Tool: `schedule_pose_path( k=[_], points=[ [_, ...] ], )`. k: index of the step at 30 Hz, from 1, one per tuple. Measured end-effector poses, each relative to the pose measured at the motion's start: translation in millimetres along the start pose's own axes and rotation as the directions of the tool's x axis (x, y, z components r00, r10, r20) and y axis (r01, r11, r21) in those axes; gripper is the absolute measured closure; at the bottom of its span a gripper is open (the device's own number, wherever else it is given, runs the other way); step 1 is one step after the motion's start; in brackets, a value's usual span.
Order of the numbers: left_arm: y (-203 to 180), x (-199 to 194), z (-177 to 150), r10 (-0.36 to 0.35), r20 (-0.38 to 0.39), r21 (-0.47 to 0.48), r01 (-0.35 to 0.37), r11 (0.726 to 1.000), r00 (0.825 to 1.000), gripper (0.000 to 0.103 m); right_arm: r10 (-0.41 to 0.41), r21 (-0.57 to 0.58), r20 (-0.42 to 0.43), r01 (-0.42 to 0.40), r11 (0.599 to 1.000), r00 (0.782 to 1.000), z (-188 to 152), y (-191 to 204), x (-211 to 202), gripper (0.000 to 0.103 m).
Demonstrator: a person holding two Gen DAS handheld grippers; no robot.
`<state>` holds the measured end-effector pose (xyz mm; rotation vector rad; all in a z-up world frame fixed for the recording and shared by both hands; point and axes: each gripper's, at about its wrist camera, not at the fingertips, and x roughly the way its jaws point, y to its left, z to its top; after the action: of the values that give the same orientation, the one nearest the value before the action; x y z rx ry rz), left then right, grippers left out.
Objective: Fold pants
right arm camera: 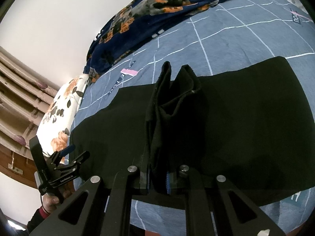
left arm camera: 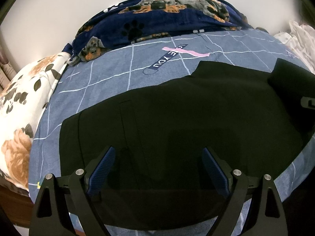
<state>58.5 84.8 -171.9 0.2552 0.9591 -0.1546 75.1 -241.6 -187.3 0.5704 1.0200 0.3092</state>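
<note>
While the right tongs (right arm camera: 157, 179) are clamped on a bunched end of the black pants (right arm camera: 226, 118), lifting a ridge of cloth that stands up over the flat part, the fold looks to be mid-way: one end is raised, seemingly to be carried over the rest. The left tongs (left arm camera: 157, 169) hang spread wide with nothing between the blue pads (left arm camera: 102, 169), low over the near edge of the pants; whether they touch the cloth I cannot tell. Most of the garment lies flat across the bed (left arm camera: 110, 72), on its grey-blue checked sheet.

Next, by my judgement, the raised end wants laying down squarely on the flat part, with the left tongs pinning or taking the near edge so the lower layer does not drag.

Beyond the pants the sheet is bare but for its printed "LOVE YOU" mark (left arm camera: 167, 57). A floral pillow (left arm camera: 21, 102) sits at the left, clear of the work. Farthest off, a navy dog-print blanket (left arm camera: 157, 19) is heaped along the wall, well apart; nothing obstructs the fold.
</note>
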Motion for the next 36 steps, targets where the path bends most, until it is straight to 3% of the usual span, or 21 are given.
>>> schedule_pose_path(
  k=[25,33,36],
  points=[
    [2,5,-2,-0.002,-0.016,0.001,0.002,1.0,1.0,0.013,-0.007,-0.031,-0.029,0.006,1.0,1.0,-5,9,6,0.087],
    [2,6,-3,-0.001,-0.02,0.002,0.001,1.0,1.0,0.013,0.019,-0.019,-0.068,-0.02,1.0,0.998,-11,11,13,0.073],
    [3,6,-3,-0.002,-0.021,-0.001,0.002,1.0,1.0,0.013,0.046,-0.008,-0.092,-0.047,0.999,0.995,-12,11,15,0.063]
  ],
)
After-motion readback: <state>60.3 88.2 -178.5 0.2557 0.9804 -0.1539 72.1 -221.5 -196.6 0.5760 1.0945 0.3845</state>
